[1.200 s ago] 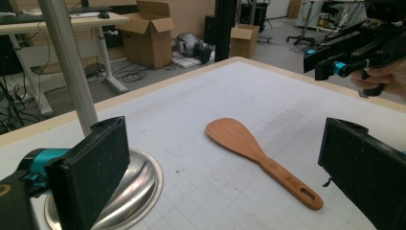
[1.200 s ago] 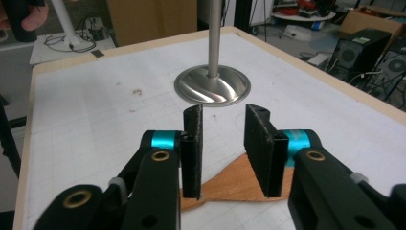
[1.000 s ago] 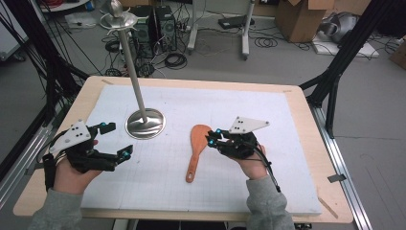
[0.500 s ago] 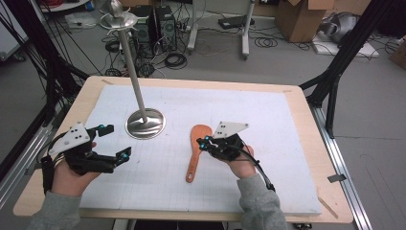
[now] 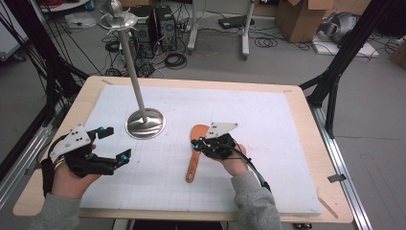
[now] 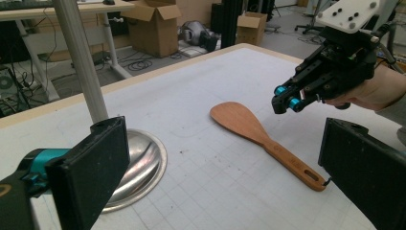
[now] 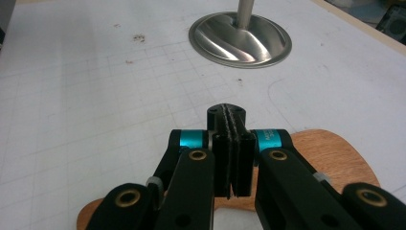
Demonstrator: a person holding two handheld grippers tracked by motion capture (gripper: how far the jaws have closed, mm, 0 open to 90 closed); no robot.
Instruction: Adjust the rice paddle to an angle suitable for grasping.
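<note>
A wooden spatula [image 5: 193, 160] lies flat on the white grid mat, blade toward the far side. It also appears in the left gripper view [image 6: 261, 133] and under the jaws in the right gripper view [image 7: 337, 160]. My right gripper [image 5: 196, 143] is shut, pads pressed together with nothing between them [image 7: 232, 143]. It hovers just above the spatula where the blade meets the handle [image 6: 287, 101]. My left gripper [image 5: 116, 143] stands wide open on the left of the mat, some way from the spatula, with nothing between its jaws [image 6: 220, 143].
A steel stand with a round base [image 5: 145, 123] and a tall pole [image 5: 133, 72] rises at the mat's left centre, just beyond the left gripper [image 6: 141, 163]. The white mat [image 5: 268, 124] covers a wooden table [image 5: 306, 110]. Cables, boxes and frame legs lie past the far edge.
My right gripper has moved left, from beside the spatula's blade to over its neck, staying shut. The left gripper has barely shifted and stays open. The spatula has not moved.
</note>
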